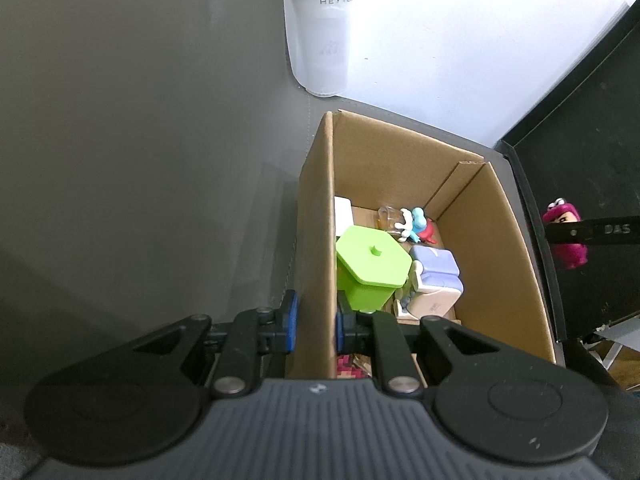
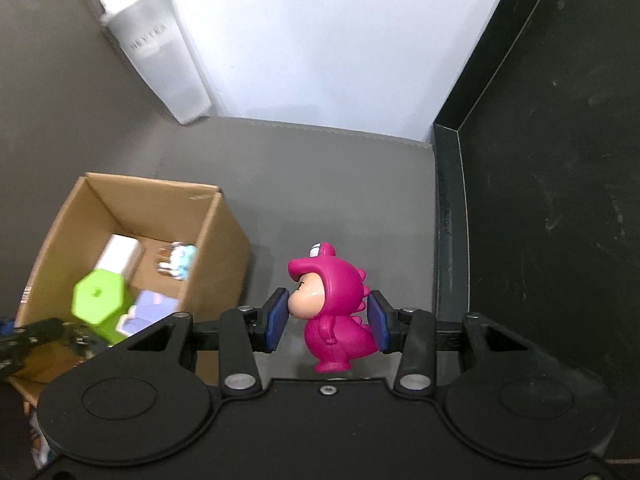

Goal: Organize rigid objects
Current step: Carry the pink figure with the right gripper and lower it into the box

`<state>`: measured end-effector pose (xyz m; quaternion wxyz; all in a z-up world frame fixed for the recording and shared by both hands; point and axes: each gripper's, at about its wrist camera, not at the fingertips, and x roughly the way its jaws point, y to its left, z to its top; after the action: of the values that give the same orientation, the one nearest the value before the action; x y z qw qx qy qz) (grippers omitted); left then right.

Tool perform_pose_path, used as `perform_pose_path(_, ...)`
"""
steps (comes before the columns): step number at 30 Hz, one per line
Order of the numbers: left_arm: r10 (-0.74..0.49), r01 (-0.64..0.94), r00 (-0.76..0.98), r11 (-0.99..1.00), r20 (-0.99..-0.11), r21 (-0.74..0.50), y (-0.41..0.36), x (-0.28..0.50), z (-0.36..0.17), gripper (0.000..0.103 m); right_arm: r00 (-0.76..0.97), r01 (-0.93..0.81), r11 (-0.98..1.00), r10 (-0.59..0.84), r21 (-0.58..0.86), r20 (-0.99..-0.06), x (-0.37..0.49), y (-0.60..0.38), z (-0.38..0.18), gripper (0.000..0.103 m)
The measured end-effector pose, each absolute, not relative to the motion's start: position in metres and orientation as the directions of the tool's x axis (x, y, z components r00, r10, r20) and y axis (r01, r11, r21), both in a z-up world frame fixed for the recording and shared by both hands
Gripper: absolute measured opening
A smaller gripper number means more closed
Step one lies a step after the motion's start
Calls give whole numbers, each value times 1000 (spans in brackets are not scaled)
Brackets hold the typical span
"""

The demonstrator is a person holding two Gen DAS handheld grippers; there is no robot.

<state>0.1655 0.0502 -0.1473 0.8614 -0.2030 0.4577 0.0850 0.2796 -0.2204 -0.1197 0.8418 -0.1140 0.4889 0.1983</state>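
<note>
The right gripper [image 2: 327, 316] pinches a magenta plastic dinosaur-suit figurine [image 2: 336, 308] front and back, held beside the open brown cardboard box [image 2: 218, 256]; the left gripper [image 1: 316, 322] clamps the box's near wall, steadying it; next, I judge, carry the figurine over the rim and release among the toys.
</note>
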Motion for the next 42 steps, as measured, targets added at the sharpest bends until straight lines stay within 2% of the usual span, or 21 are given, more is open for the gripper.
perform_pose_path(19, -43, -326, 577, 903, -815, -279, 49, 161, -145, 15, 390, -460, 879, 327, 125, -861, 242, -220, -74, 42)
perform_pose_path(34, -51, -314, 588, 905, -807, -286, 50, 157, -142, 14, 399, -534, 841, 345, 90, -850, 210, -188, -53, 43)
perform_pose_path(42, -58, -307, 595, 906, -802, -293, 51, 153, -140, 14, 350, -546, 828, 368, 131, -862, 203, -176, -55, 43)
